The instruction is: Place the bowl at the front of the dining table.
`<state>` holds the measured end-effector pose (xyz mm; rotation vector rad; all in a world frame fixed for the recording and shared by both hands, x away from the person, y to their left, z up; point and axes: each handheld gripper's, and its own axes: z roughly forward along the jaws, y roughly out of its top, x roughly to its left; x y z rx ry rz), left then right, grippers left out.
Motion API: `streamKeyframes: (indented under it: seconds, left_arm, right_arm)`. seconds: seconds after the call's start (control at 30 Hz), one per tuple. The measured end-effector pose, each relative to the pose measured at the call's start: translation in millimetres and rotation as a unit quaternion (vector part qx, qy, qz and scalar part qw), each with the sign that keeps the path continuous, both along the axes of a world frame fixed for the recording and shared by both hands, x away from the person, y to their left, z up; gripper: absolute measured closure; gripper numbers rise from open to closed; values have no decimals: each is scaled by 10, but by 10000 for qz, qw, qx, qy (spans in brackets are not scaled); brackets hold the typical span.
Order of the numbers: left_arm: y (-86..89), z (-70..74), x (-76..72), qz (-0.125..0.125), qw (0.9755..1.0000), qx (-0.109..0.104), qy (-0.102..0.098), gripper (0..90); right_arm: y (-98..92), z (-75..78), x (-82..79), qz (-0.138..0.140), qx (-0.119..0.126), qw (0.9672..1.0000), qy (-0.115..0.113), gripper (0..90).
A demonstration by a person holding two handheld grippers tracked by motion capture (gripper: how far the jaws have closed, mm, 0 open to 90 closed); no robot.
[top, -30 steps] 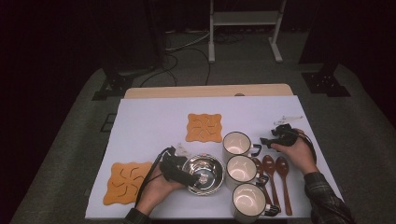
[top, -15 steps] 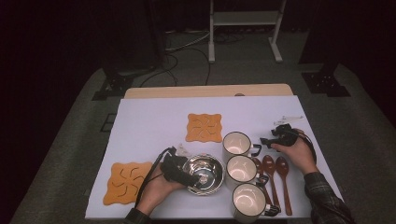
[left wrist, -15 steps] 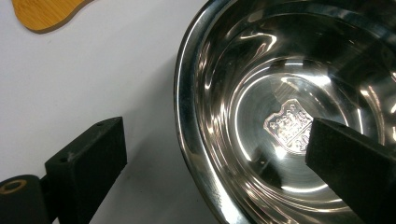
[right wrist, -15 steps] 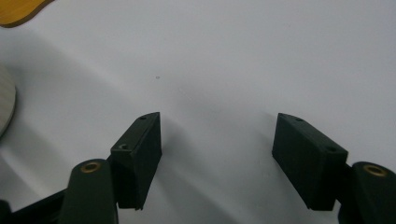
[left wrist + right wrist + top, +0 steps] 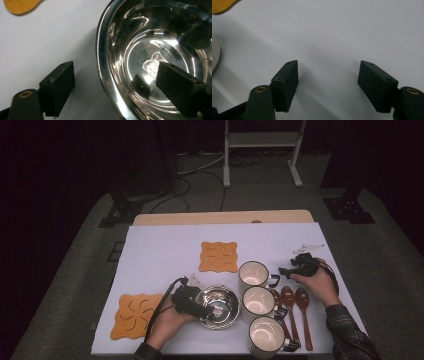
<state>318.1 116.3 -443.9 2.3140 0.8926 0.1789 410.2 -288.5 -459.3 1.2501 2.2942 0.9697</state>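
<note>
Left gripper (image 5: 110,82): your jaws have just been closing astride the steel bowl (image 5: 218,306) rim, not clamped yet. Right gripper (image 5: 328,85) idles wide over the white tabletop.

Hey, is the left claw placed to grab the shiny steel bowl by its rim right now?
Probably yes: the left claw straddles the shiny steel bowl's rim, one jaw inside, one outside, closing in with nothing blocking.

Bowl (image 5: 218,306) near centre on table (image 5: 160,255); three mugs (image 5: 258,300) right of it, spoons (image 5: 295,312) farther right, mats (image 5: 218,256) far and left.
</note>
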Motion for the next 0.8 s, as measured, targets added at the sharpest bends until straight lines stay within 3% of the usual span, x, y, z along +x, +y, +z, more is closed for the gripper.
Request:
streamKeyframes:
  seconds: [0.07, 0.53, 0.8]
  left_arm:
    - [10, 9, 4, -8, 10000, -65, 33, 213]
    - [60, 47, 36, 153, 9995, -213, 150, 336]
    - [57, 87, 61, 215, 9992, -181, 283, 425]
  right_arm:
    - [1, 0, 0, -3, 1, 10000, -1, 308]
    - [2, 0, 0, -8, 0, 10000, 0, 308]
    - [2, 0, -1, -12, 3, 10000, -1, 308]
